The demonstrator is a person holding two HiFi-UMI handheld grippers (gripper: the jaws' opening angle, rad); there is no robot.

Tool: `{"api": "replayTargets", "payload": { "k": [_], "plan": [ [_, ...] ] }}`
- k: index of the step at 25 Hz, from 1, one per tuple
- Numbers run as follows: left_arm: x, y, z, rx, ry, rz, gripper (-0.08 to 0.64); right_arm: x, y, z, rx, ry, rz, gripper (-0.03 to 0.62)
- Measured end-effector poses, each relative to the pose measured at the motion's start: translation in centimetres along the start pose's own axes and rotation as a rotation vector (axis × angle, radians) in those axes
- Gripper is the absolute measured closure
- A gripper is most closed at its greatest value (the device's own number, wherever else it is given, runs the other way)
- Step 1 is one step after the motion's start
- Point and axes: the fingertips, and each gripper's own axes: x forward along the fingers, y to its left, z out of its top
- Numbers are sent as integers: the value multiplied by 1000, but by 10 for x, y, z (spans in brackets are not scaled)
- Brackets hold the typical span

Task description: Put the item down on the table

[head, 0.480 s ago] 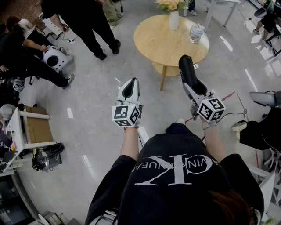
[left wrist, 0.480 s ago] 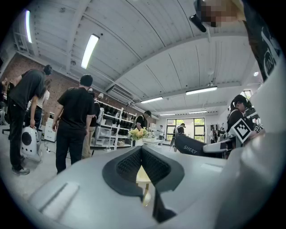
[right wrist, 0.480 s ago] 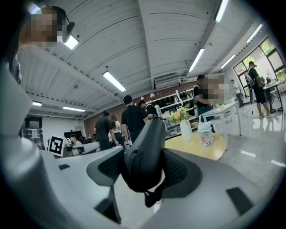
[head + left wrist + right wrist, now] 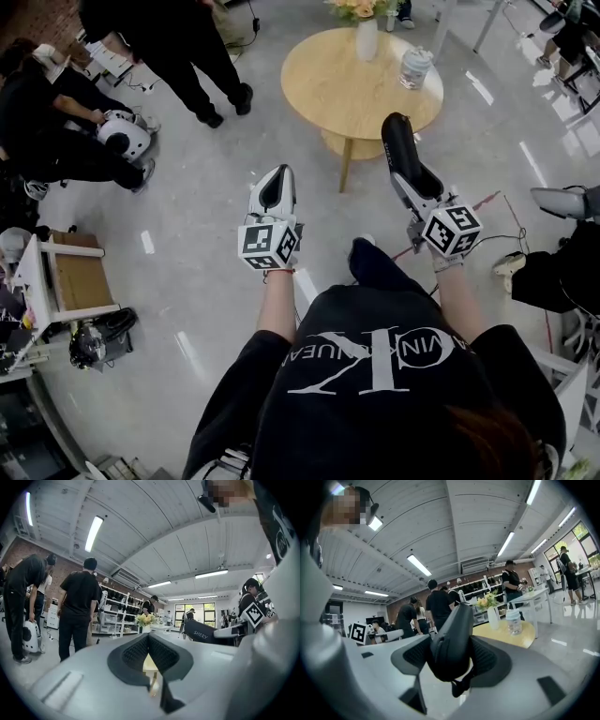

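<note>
At the centre left of the head view the left gripper (image 4: 275, 185) is pointing forward with its jaws pressed together on nothing; its own view shows the pads meeting with only the room beyond. To its right, the right gripper (image 4: 411, 184) is clamping a black zippered case (image 4: 401, 148) between widely spread jaws, and the case is sticking out past the pads toward the round wooden table (image 4: 328, 89) at the upper centre. The case is hanging in the air over the grey floor, short of the table's near edge, so the put-down is not yet happening: reaching over the tabletop, lowering and letting go are all remaining. On the table, a white vase (image 4: 367, 39) is holding yellowish flowers (image 4: 360, 8), and further right a clear lidded jar (image 4: 415, 67) is standing; I cannot tell what it contains.
</note>
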Motion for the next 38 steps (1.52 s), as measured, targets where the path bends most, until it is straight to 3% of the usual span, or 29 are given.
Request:
{"api": "replayTargets", "payload": {
  "k": [15,38],
  "plan": [
    [90,42,-14,-28,65,29,549,88,-68,2,76,43,14,324],
    [210,80,-36,-32,120,101,549,207,-150,-1,104,131,133,324]
  ]
}}
